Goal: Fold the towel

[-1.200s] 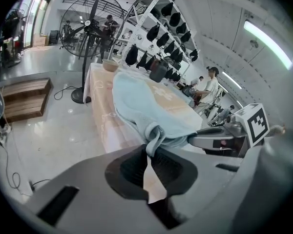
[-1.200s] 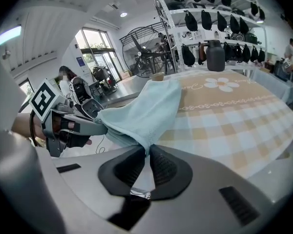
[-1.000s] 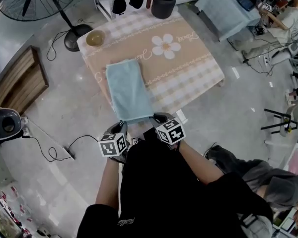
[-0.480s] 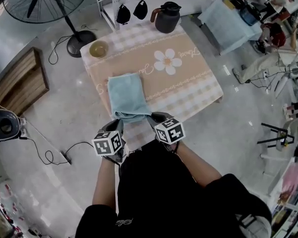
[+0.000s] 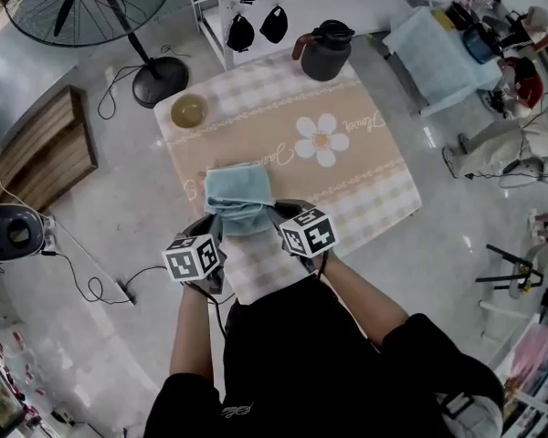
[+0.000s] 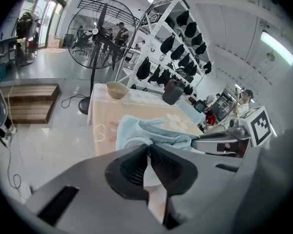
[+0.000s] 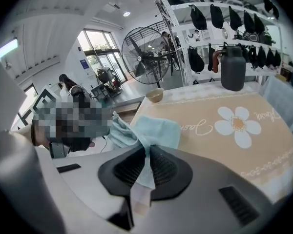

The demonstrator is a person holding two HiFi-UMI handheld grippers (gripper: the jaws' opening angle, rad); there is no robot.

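Two grippers, left gripper (image 5: 216, 229), right gripper (image 5: 279, 213) – jaws clamped on blue towel (image 5: 240, 192) edge, bowl (image 5: 189, 110), jug (image 5: 329, 51) on table (image 5: 365, 172)

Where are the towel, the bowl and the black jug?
towel (image 5: 238, 183): head view, on its flat upper part.
bowl (image 5: 189, 110): head view, on its inside.
black jug (image 5: 329, 56): head view, on its body.

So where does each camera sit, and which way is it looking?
Head view: on the person's head, looking steeply down at the table and towel, with the person's arms showing.
Left gripper view: rides the left claw, looking along its jaws, shut on the towel, toward the fan.
Right gripper view: rides the right claw, shut on the towel, facing the jug.
Shared: all three show the towel and jug.
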